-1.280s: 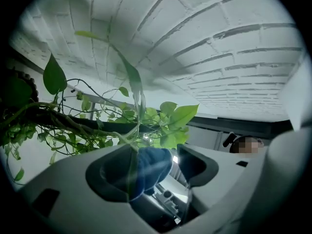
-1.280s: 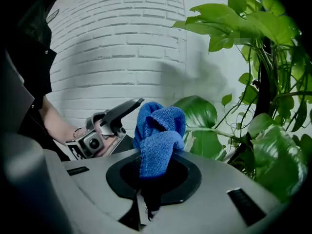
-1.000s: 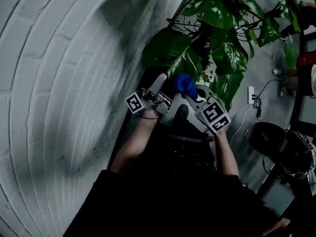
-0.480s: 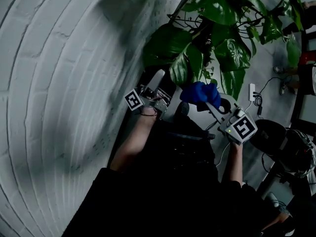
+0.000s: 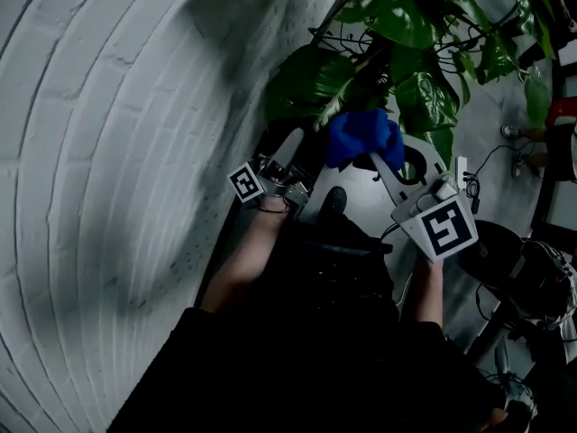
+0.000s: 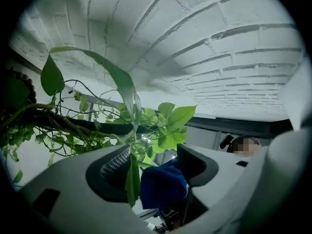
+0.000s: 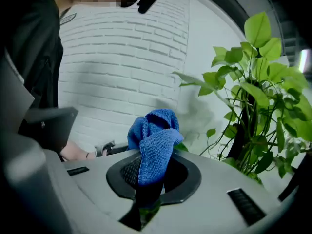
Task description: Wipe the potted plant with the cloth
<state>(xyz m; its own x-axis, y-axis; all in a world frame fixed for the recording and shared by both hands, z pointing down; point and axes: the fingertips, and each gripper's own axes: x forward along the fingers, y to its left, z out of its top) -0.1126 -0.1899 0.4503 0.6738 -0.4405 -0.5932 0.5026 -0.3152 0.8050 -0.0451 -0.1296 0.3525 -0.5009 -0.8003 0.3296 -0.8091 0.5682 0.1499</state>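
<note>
Right tool (image 5: 386, 157) with cloth (image 5: 358, 136) higher

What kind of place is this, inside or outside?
Probably inside, maybe an office or workroom. There is a white-painted brick wall, a big leafy plant kept beside it, and a power socket.

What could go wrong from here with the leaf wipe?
1. A long narrow green leaf hangs between the open left tongs, beside one pad; closing hard or tugging could crease or tear it.
2. The right tongs pinch the blue microfibre cloth by a small fold, most of it bunched loose above; it might slip out mid-wipe.
3. Trailing stems crowd the leaves; either tongs could snag one.
</note>
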